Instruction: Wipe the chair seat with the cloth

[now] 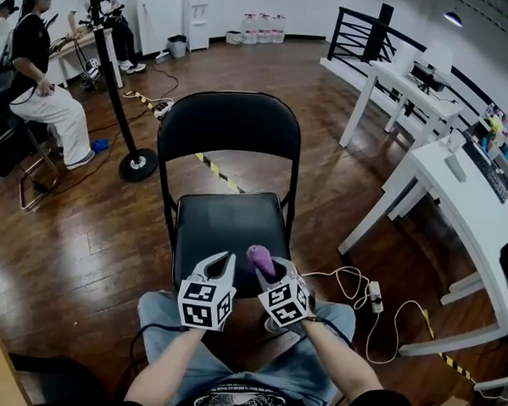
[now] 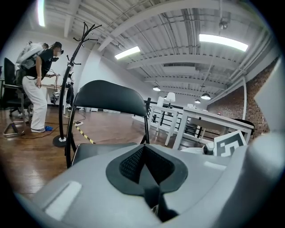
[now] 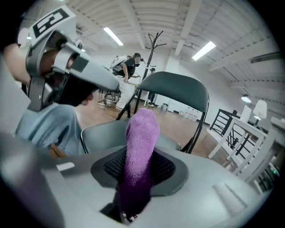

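Cloth [image 1: 260,259] pinched in right gripper [image 1: 272,268] above chair seat [image 1: 227,226]; left gripper [image 1: 218,263] closed, empty.

The cloth [image 3: 141,142] at the centre of the right gripper view is purple, fuzzy terry. In the head view, the chair seat [image 1: 227,230] at mid-frame looks like black vinyl with a dull sheen. Its frame [image 1: 166,193] is black metal tube. The floor [image 1: 74,239] is glossy brown wood planks. The tables [image 1: 459,187] at right are smooth white.
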`<control>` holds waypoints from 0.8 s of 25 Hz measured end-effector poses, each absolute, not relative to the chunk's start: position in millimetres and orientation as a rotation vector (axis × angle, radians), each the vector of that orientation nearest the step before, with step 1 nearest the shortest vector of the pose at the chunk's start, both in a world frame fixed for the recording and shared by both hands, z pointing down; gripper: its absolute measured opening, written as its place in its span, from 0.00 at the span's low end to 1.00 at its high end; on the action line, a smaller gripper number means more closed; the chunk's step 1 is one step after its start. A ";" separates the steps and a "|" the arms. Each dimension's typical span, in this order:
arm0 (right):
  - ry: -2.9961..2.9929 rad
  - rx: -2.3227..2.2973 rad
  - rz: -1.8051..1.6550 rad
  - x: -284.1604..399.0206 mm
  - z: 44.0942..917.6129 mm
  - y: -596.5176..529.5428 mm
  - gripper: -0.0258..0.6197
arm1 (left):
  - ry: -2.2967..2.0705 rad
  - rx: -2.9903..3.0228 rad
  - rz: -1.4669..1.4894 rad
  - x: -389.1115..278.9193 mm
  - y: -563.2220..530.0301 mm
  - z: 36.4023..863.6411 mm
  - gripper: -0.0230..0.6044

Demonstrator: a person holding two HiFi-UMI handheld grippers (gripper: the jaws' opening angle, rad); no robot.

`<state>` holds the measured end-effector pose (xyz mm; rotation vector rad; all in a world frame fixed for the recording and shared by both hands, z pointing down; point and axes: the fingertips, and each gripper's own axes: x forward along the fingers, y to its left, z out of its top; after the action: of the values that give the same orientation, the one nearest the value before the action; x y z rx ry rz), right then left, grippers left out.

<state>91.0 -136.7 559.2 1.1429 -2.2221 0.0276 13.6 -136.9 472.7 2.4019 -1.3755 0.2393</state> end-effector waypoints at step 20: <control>-2.690 1.364 0.222 30.7 407.0 -69.8 0.21 | -1.509 2.493 0.035 -10.3 -63.1 405.3 0.04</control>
<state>30.7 -69.8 407.0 1.3641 -2.6897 0.2224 -10.3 -63.1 405.3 2.4928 -1.5093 0.0353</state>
